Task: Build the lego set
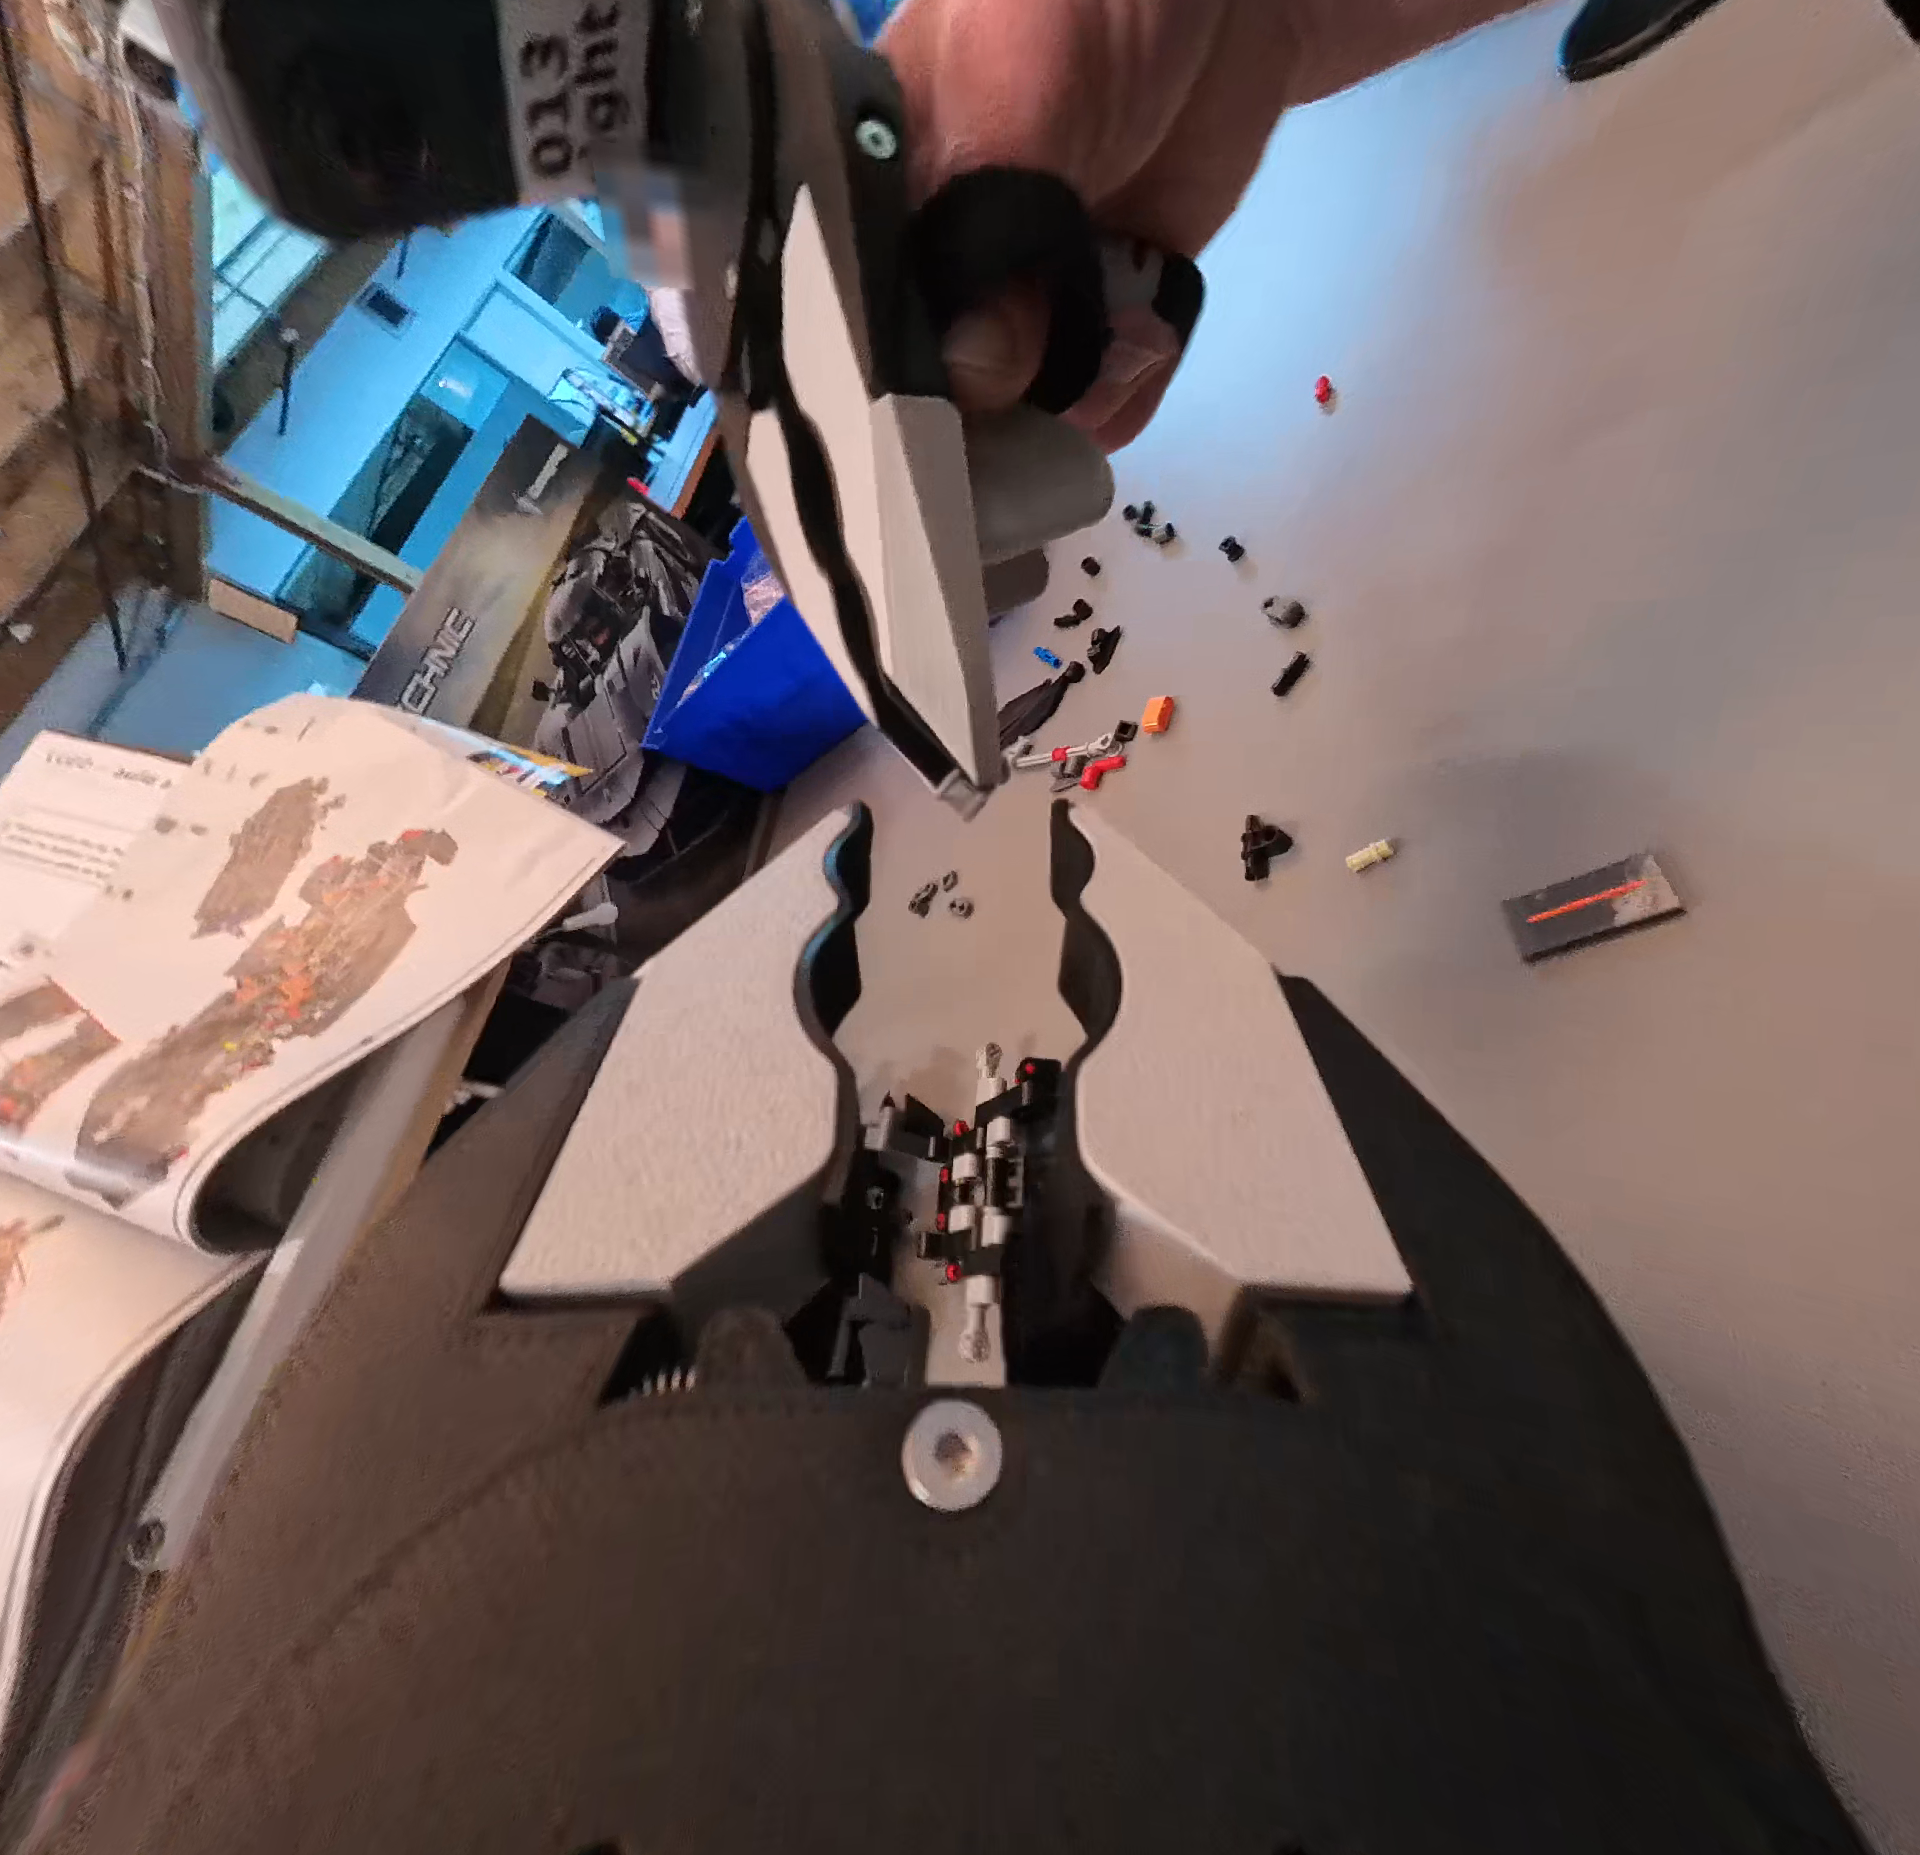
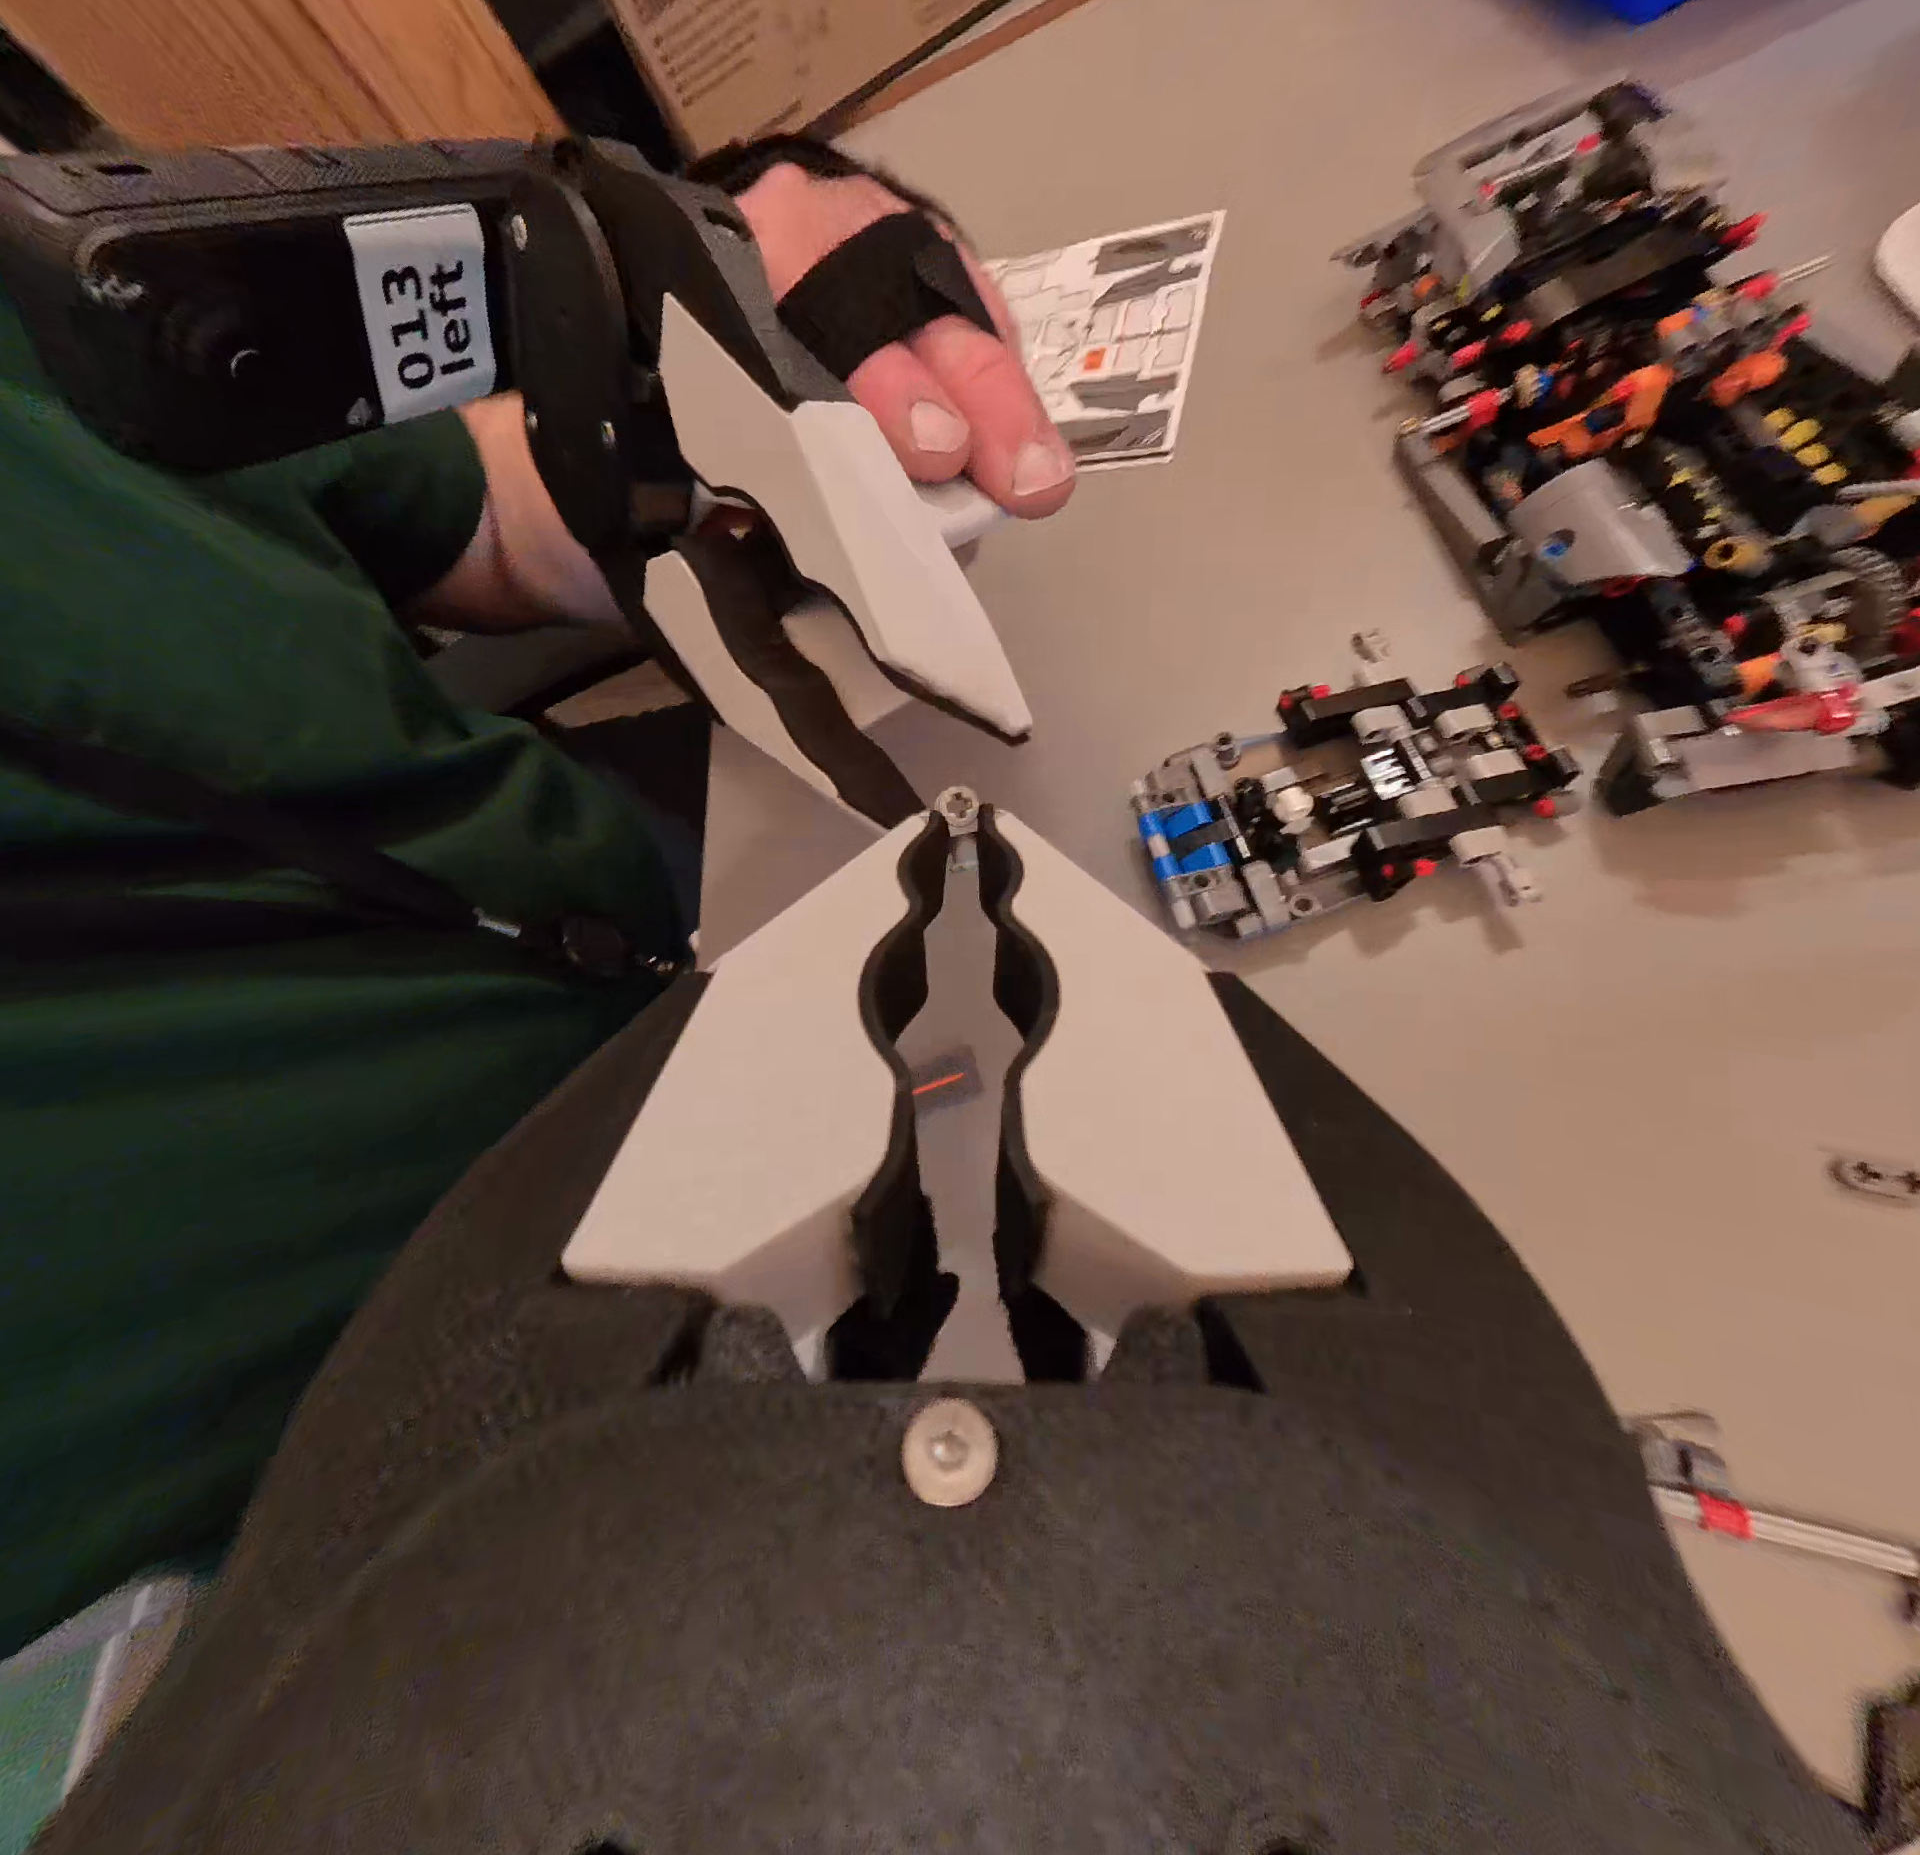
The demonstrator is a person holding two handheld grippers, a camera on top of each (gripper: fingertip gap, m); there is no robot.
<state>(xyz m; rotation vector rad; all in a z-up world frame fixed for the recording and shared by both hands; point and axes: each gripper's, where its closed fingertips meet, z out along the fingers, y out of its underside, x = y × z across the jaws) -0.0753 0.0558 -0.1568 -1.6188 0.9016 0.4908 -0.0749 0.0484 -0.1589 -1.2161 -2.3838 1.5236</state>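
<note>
The right gripper [image 2: 961,826] is pinching a small grey pin [image 2: 956,818] in its jaws; the left gripper [image 1: 961,818] is gaping open above the surface [image 1: 1558,558]

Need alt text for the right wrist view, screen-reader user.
The right gripper pinches a small grey pin at its fingertips above a grey table. The open left gripper, held in a hand, points at it from the upper left. A small grey-and-black lego subassembly and a larger lego chassis lie to the right.
</note>
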